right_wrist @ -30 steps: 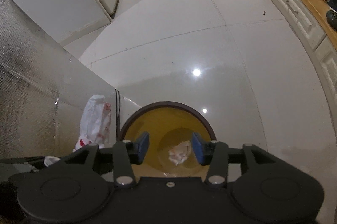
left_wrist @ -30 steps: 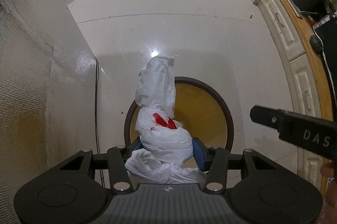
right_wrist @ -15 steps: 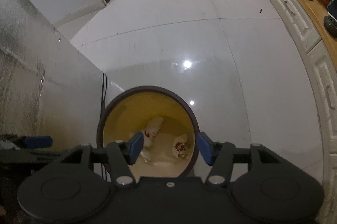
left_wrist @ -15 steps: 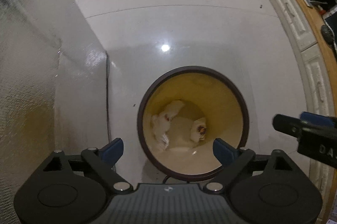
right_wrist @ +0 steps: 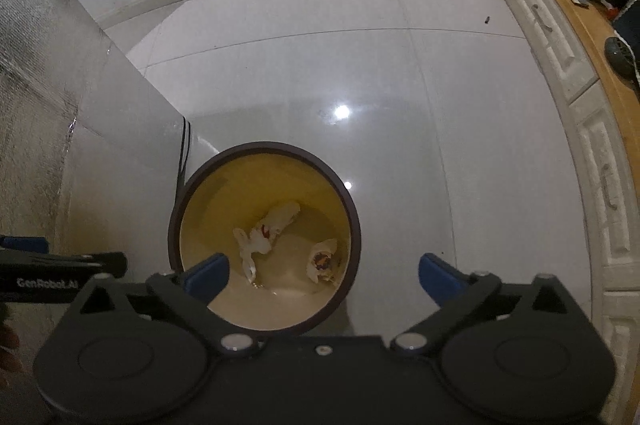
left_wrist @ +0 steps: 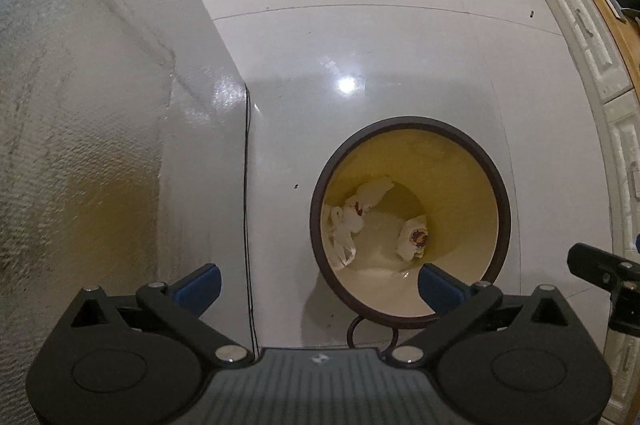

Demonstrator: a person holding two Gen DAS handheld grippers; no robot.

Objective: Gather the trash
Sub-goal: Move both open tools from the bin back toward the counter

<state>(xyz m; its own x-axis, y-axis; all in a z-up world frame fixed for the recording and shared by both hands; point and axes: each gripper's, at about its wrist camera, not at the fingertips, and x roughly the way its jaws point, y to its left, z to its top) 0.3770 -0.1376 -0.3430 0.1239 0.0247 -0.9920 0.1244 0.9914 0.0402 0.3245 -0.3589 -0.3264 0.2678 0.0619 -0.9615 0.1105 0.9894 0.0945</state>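
Bin (left_wrist: 500, 225) with crumpled bag (left_wrist: 348, 221), wrapper (left_wrist: 414, 237)

Dim indoor light, lamp glare on glossy floor (left_wrist: 348, 85), strong fisheye bending, dark vignetted corners

Home interior: glossy tiled floor (right_wrist: 360, 65), white panelled cabinet (right_wrist: 592, 129) w/ wood top, waste bin (right_wrist: 188, 185).

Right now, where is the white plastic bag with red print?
The white plastic bag lies inside the bin, at its bottom left in both wrist views, beside a crumpled wrapper on the right.
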